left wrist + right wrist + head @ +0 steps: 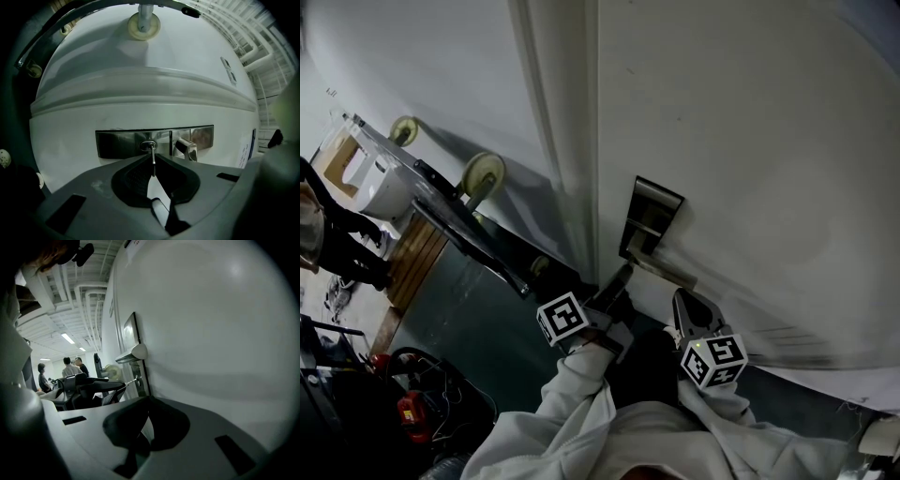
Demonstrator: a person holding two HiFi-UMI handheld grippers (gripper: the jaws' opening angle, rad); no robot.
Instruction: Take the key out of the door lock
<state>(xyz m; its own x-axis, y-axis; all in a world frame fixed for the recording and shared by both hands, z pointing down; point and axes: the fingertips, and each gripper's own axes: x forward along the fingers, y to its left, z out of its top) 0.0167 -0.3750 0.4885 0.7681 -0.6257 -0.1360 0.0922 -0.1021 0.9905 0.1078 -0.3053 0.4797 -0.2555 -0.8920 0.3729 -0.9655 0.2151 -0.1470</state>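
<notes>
We see the left claw [153, 163] closed on the key [153, 153], whose tip sits in the door lock [148, 146]; its head is hidden inside that grip. Our right claw [149, 400] is closed, empty, beside the door [211, 333].

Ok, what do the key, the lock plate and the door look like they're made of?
The key: thin, bright metal, probably steel; it glints. The lock plate: polished metal, likely stainless or chrome; it mirrors its surroundings. The door: smooth white matt surface, painted or laminated; core cannot be told.
</notes>
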